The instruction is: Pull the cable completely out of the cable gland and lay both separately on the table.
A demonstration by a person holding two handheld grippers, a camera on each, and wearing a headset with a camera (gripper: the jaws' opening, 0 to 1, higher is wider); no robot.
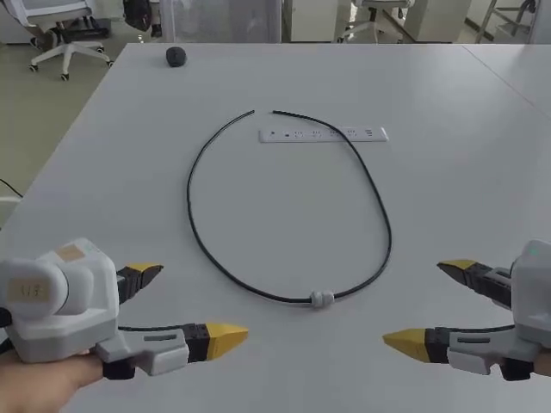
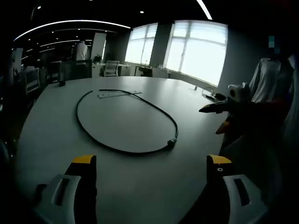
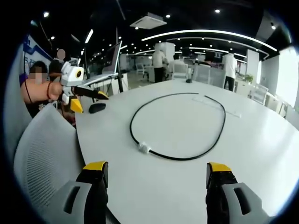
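A thin black cable lies in a wide loop on the white table, its two ends nearly meeting at the far side. A small grey cable gland is threaded on the near part of the loop; it also appears as the gland and the gland. My left gripper is open at the near left, short of the loop. My right gripper is open at the near right. Both hold nothing. The cable and the cable lie ahead of the jaws.
A white power strip lies flat under the cable's far side. A dark round object sits near the far table edge. Office chairs stand beyond the table. People stand in the background of the right gripper view.
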